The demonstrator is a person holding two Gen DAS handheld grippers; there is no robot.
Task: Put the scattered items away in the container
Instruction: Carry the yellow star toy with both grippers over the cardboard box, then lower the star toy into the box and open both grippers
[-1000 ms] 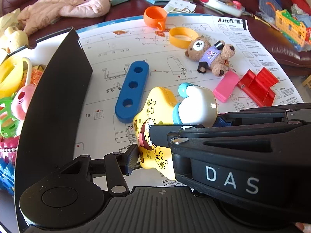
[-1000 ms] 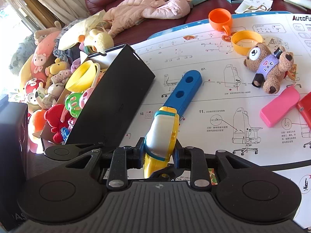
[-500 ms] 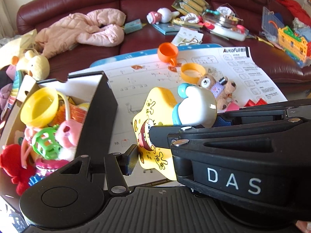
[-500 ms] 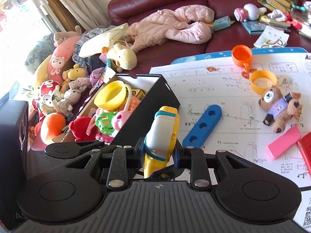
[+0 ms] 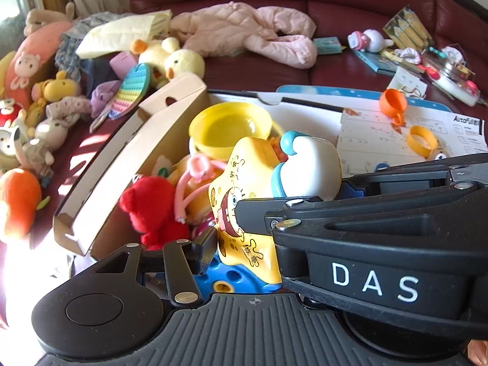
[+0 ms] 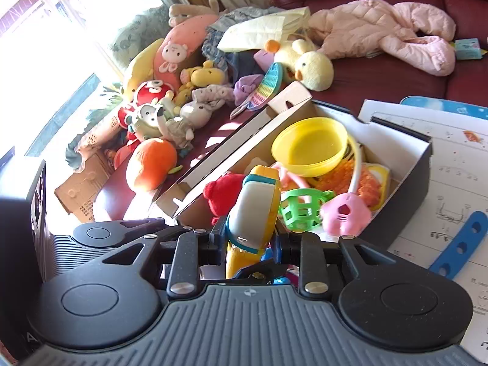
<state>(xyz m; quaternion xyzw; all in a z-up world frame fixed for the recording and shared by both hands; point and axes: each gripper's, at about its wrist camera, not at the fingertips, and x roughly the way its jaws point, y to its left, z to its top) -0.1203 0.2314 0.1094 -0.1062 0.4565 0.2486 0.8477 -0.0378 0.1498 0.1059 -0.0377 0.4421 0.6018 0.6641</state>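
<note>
Right wrist view: both grippers, right gripper and left gripper, clamp the yellow star-shaped plastic toy above the open cardboard box; next, lower and release.

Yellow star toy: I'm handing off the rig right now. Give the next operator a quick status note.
Right tool: shut on the yellow star toy, pads on its flat sides.
Left tool: shut on the same toy's edges; the right tool crosses its view.
Toy is held over the near end of the box, above a red plush.
Done: box holds a yellow bowl and other toys.
Left: release the star; then blue bar, orange cup, yellow ring on the sheet.
</note>
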